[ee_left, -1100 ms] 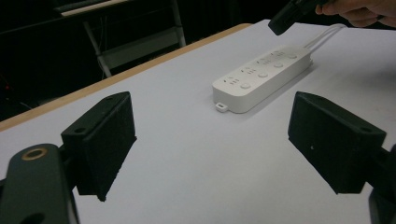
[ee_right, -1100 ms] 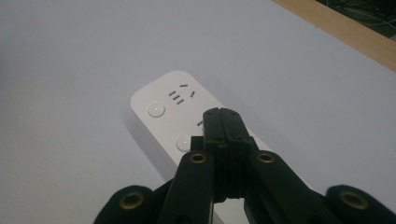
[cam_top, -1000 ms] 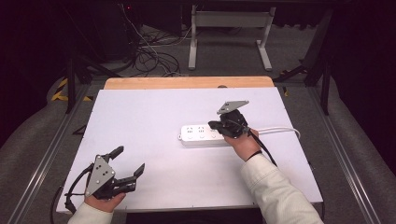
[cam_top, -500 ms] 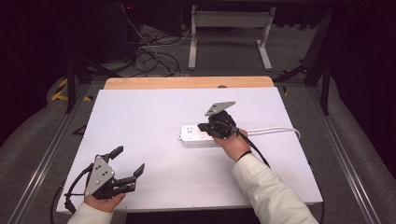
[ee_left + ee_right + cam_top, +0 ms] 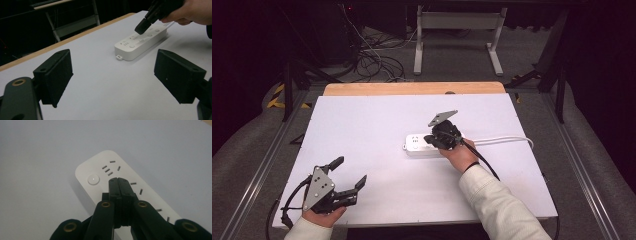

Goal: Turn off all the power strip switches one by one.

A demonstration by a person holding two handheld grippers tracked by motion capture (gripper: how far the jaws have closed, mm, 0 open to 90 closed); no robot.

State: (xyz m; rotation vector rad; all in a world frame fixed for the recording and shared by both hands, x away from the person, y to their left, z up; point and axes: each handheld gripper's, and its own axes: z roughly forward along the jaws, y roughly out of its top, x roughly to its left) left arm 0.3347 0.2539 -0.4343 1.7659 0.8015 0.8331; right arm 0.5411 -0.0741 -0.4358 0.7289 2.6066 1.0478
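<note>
A white power strip [image 5: 418, 144] lies near the middle of the white table, its white cable [image 5: 507, 140] running off to the right. My right gripper [image 5: 432, 138] hovers just over the strip, jaws shut with nothing between them. In the right gripper view the shut tips [image 5: 119, 182] sit above the strip [image 5: 100, 173], a little right of its round button [image 5: 93, 179]. My left gripper [image 5: 348, 172] rests at the near left of the table, open and empty. Its two pads [image 5: 54, 75] frame the strip [image 5: 140, 43] and the other gripper [image 5: 143, 23] farther off.
The white table surface [image 5: 377, 120] has a wooden strip [image 5: 412, 88] along its far edge. Beyond it stand a metal frame [image 5: 457, 30] and loose cables [image 5: 372, 65] on the floor. Metal rails [image 5: 582, 170] run along both sides of the table.
My right gripper has moved left along the power strip, toward its button end. The left gripper has stayed where it was.
</note>
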